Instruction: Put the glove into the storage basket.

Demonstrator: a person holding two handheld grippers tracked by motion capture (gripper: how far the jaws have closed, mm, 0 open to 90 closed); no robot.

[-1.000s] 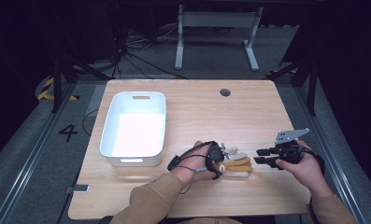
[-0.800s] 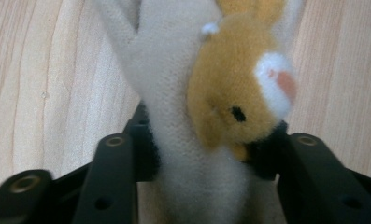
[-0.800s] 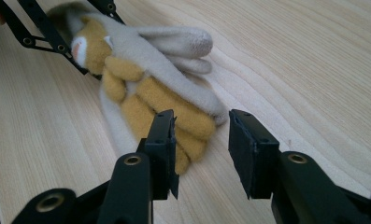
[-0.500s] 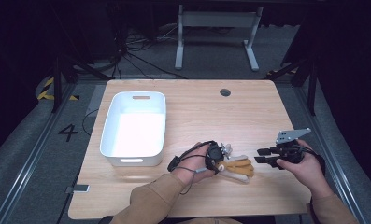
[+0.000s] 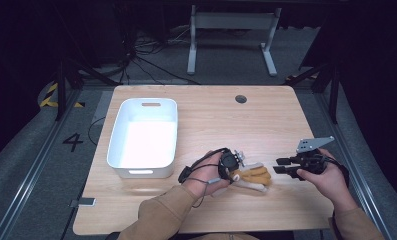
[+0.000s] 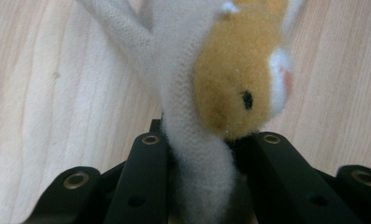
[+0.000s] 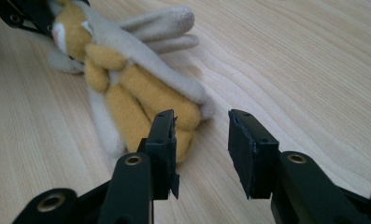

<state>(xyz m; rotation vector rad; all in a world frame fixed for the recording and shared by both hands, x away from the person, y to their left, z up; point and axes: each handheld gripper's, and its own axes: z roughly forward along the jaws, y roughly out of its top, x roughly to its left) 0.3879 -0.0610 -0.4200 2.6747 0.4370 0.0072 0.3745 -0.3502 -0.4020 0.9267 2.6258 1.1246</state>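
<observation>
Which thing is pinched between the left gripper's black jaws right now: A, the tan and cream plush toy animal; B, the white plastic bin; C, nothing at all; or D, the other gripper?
A: in the left gripper view the jaws of the left gripper press on both sides of the tan and cream plush toy animal, which lies on the wooden table.

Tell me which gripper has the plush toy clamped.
The left gripper: its jaws pinch the plush toy. The right gripper stands open, short of it.
</observation>
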